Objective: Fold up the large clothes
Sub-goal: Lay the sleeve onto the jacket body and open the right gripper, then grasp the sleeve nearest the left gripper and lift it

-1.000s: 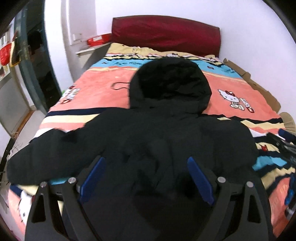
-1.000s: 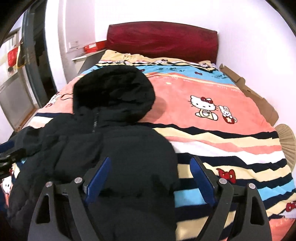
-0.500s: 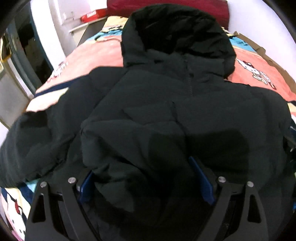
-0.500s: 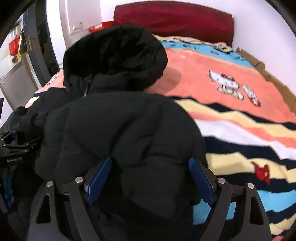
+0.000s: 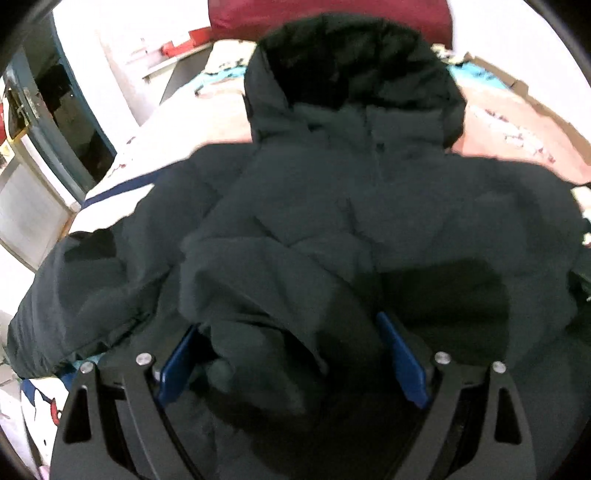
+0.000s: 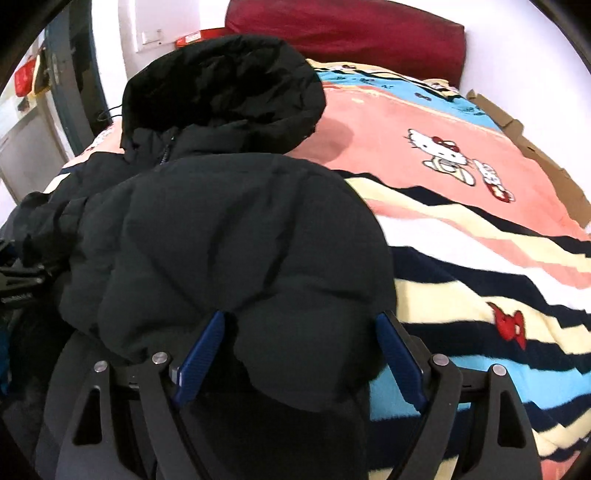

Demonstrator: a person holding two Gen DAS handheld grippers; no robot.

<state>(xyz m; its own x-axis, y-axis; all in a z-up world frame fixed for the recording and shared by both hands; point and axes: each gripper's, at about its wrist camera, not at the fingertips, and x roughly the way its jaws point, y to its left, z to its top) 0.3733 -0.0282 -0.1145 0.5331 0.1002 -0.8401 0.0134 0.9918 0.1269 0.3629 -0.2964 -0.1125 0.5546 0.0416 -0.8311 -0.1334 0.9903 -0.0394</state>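
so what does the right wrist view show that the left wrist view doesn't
Only the right wrist view: the cartoon cat print on the blanket, and the right gripper straddling a puffy fold. Only the left wrist view: the jacket's outstretched sleeve and the left gripper. Both: the black hooded jacket and red headboard.

Left view is motion-blurred: blanket print unreadable. Jacket hem runs under the left gripper and off the near edge; cannot tell whether the pads press it. Right view: jacket bulge covers the right gripper pad tips, near hem hidden. Dark gear at left edge cut off, label too small to read.
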